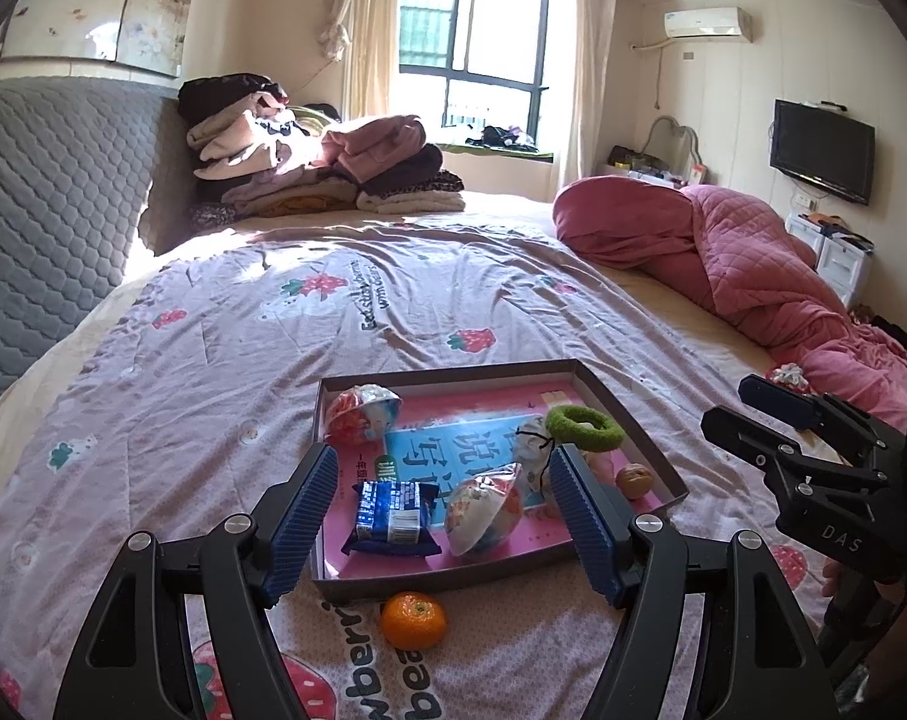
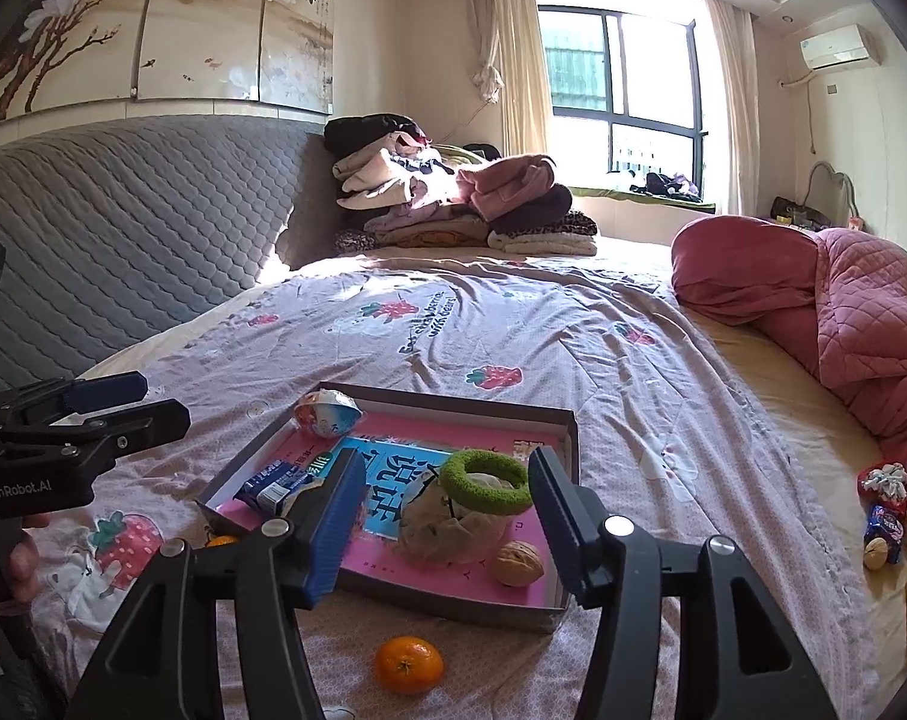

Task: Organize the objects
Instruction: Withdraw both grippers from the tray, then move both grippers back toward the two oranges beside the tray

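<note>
A shallow cardboard tray (image 1: 327, 585) (image 2: 453, 603) with a pink printed floor lies on the bed. It holds a blue snack packet (image 1: 393, 519) (image 2: 273, 487), two round wrapped snacks (image 1: 362, 414) (image 1: 484, 516), a green ring (image 1: 585, 427) (image 2: 486, 480), a small cloth pouch (image 2: 447, 525) and a walnut (image 1: 634, 480) (image 2: 518, 564). An orange mandarin (image 1: 414, 620) (image 2: 409, 663) lies on the sheet in front of the tray. My left gripper (image 1: 441, 498) is open and empty above the tray's near side. My right gripper (image 2: 441, 504) is open and empty, also above the tray.
The bed has a strawberry-print sheet (image 1: 393, 300). A pink quilt (image 1: 723, 252) lies on the right, folded clothes (image 1: 309, 162) at the back. Several small items (image 2: 885, 516), including a second walnut, lie near the right edge. A grey padded headboard (image 2: 123, 240) is on the left.
</note>
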Demonstrator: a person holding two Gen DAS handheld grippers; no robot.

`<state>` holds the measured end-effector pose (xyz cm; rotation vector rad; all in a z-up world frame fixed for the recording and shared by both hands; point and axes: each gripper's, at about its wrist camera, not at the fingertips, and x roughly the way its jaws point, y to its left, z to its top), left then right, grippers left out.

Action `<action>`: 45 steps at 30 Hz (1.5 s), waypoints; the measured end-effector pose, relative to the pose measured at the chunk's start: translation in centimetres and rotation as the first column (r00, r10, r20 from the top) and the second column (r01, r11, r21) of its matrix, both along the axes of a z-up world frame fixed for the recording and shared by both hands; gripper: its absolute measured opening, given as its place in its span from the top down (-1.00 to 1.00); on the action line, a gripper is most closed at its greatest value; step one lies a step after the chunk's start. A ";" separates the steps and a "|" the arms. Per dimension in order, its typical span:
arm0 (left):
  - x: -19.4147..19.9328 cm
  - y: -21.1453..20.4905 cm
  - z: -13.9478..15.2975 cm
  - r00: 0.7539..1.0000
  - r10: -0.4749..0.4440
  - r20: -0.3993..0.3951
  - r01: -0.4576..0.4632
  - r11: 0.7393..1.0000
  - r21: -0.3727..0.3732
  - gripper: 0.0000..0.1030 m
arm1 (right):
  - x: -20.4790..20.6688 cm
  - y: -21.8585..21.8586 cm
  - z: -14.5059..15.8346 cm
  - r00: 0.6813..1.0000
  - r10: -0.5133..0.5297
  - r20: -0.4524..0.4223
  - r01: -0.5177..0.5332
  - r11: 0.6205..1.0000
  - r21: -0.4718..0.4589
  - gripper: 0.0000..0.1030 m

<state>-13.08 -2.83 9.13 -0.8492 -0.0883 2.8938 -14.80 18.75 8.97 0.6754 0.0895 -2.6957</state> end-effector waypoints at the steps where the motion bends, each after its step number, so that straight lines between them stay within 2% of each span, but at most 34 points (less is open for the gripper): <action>1: 0.2 -0.1 0.0 1.000 -0.003 0.003 0.003 1.000 0.011 -0.45 | 0.2 0.0 0.1 1.000 0.003 -0.004 -0.003 1.000 -0.002 -0.09; 21: 4.2 -1.1 0.4 1.000 0.003 -0.020 -0.003 1.000 0.022 -0.45 | 3.6 -0.3 0.0 1.000 0.006 0.008 -0.006 1.000 0.003 -0.10; 45: 6.4 -1.4 -2.1 0.999 0.006 0.038 -0.006 1.000 0.002 -0.45 | 5.8 -0.8 -0.8 0.999 -0.007 0.043 0.005 0.999 0.034 -0.11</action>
